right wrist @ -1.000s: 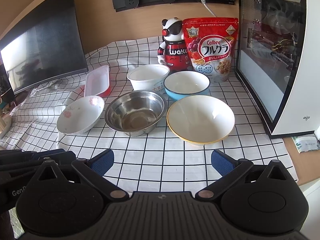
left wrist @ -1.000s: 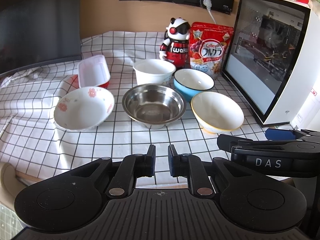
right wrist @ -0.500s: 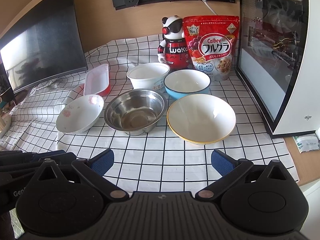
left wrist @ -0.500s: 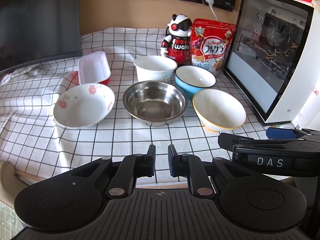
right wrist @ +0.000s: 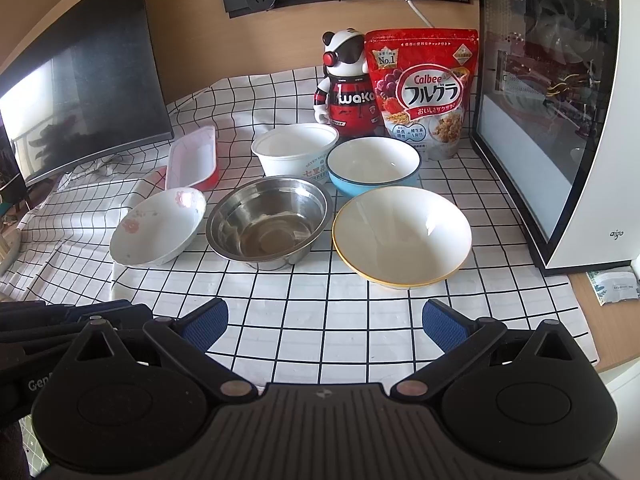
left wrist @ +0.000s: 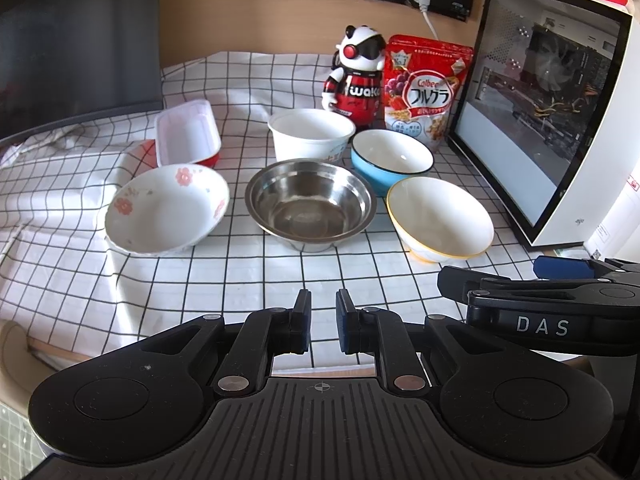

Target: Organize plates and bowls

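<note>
Several bowls sit on a checked cloth. A flowered white bowl (left wrist: pixel 166 208) (right wrist: pixel 158 226) is at the left, a steel bowl (left wrist: pixel 310 202) (right wrist: pixel 268 220) in the middle, a yellow-rimmed white bowl (left wrist: pixel 440 218) (right wrist: pixel 402 236) at the right. Behind them stand a white paper tub (left wrist: pixel 310 134) (right wrist: pixel 296 154) and a blue bowl (left wrist: pixel 392 160) (right wrist: pixel 372 166). My left gripper (left wrist: pixel 322 314) is nearly shut and empty, short of the steel bowl. My right gripper (right wrist: pixel 324 320) is open and empty, short of the yellow-rimmed bowl.
A red tray with a white lid (left wrist: pixel 186 136) lies at the back left. A panda robot toy (left wrist: pixel 356 76) and a cereal bag (left wrist: pixel 426 92) stand at the back. A white PC case (left wrist: pixel 552 120) is at the right, a dark monitor (right wrist: pixel 80 92) at the left.
Both grippers have edged slightly forward toward the bowls. Neither has changed its opening, and the bowls have not moved.
</note>
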Tool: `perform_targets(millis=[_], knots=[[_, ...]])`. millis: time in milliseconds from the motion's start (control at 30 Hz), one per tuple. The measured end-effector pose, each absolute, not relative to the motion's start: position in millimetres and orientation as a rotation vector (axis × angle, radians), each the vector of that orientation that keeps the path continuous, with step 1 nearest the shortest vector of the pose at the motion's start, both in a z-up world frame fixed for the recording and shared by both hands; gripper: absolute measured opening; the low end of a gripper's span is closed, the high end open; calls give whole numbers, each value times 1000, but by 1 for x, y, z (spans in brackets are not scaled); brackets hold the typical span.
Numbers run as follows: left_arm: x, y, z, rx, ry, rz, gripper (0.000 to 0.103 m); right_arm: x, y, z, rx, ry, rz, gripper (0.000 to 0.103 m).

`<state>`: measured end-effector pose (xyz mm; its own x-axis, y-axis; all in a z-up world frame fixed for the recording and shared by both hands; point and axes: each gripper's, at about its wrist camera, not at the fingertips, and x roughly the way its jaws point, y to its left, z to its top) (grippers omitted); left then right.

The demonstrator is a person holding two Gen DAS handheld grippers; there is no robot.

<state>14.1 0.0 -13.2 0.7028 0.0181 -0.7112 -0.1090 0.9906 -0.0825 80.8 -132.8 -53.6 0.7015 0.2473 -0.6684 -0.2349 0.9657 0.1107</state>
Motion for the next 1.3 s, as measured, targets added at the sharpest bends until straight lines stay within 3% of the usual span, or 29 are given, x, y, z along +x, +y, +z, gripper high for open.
perform_targets(millis=[867, 1300], knots=[[32, 16, -15, -135, 792, 63, 16, 100, -124, -51, 15, 748, 258, 103], [60, 97, -17, -270, 772, -44, 16, 138, -68, -46, -43, 646, 283, 103]])
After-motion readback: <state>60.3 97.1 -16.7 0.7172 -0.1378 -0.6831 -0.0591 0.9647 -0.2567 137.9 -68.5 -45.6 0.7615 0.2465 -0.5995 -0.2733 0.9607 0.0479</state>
